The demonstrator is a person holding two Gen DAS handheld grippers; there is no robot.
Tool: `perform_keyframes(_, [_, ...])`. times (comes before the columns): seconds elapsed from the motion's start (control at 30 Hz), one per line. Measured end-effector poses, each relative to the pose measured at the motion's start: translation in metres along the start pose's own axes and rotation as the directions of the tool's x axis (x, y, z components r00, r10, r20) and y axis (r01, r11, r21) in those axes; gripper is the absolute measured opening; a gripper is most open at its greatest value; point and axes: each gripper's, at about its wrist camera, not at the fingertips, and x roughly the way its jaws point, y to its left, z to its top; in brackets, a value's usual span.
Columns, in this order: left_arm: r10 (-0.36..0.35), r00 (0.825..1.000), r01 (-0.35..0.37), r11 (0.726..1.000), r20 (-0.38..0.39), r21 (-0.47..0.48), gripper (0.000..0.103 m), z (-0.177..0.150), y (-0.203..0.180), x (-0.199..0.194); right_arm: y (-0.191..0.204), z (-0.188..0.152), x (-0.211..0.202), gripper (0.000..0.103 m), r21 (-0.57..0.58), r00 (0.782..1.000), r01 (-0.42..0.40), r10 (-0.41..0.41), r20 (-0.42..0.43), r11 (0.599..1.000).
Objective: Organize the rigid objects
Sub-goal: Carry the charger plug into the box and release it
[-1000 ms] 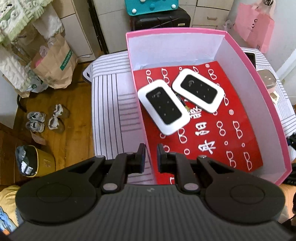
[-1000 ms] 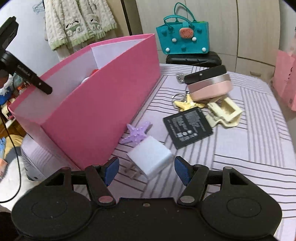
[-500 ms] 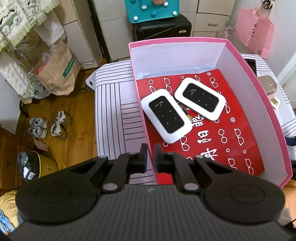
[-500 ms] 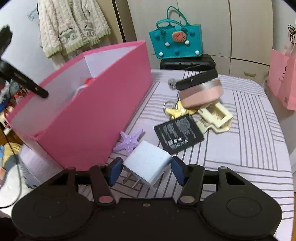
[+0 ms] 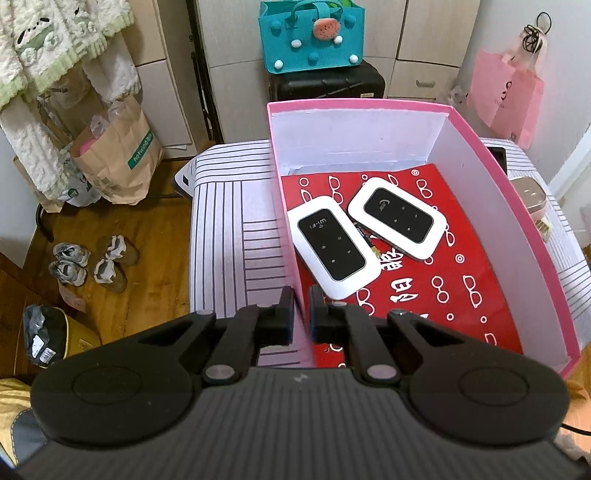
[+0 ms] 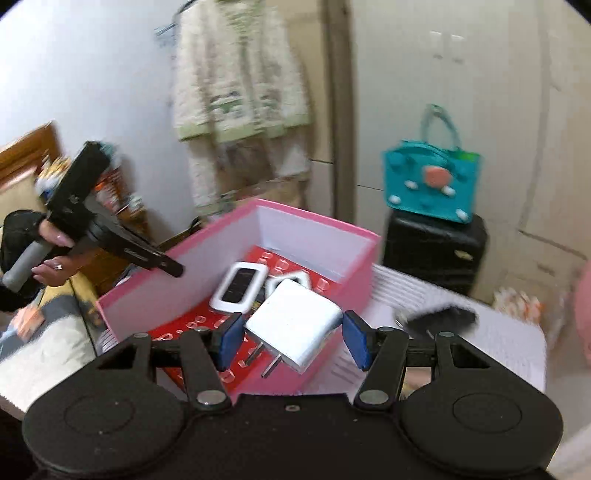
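Clamped between the blue pads of the right gripper, the white charger plug now hangs in the air over the open pink box, prongs pointing down toward the camera; a second ago it sat on the striped tablecloth beside the box, with the jaws wider around it. Those jaws closed in early in that second, and the whole view has since risen and swung so the box's inside shows. Pinched shut on the near left wall of the pink box, the left gripper has closed from a small gap since then. Inside, two white pocket routers lie side by side on a red printed sheet. Beyond the table stand a black suitcase with a teal felt bag on top, cream cupboards, a pink paper bag and a wooden floor with small shoes.
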Motion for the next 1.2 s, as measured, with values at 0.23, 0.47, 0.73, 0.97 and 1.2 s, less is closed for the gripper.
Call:
perform_keyframes(0.23, [-0.012,1.000,0.012,1.000,0.004,-0.029,0.007,-0.001,0.002,0.001,0.025,0.044,0.082,0.063,-0.266,0.986,-0.011,-0.035,-0.164,0.964])
perform_keyframes(0.47, [-0.010,1.000,0.010,0.999,0.005,-0.031,0.007,-0.001,0.002,0.001,0.012,0.067,0.172,0.063,-0.460,0.915,0.035,-0.214,-0.342,0.887])
perform_keyframes(0.73, [-0.015,1.000,0.015,0.999,0.005,-0.029,0.007,-0.001,0.001,0.002,0.013,0.065,0.216,0.063,-0.541,0.842,-0.037,-0.266,-0.470,0.840])
perform_keyframes(0.97, [-0.019,1.000,0.019,0.999,0.006,-0.038,0.007,0.000,0.002,0.001,0.008,0.070,0.203,0.072,-0.420,0.852,-0.081,-0.156,-0.500,0.904])
perform_keyframes(1.2, [-0.020,1.000,0.020,0.999,0.013,-0.051,0.007,-0.003,0.004,0.001,-0.001,0.082,0.106,0.073,-0.309,0.975,-0.004,-0.065,-0.211,0.951])
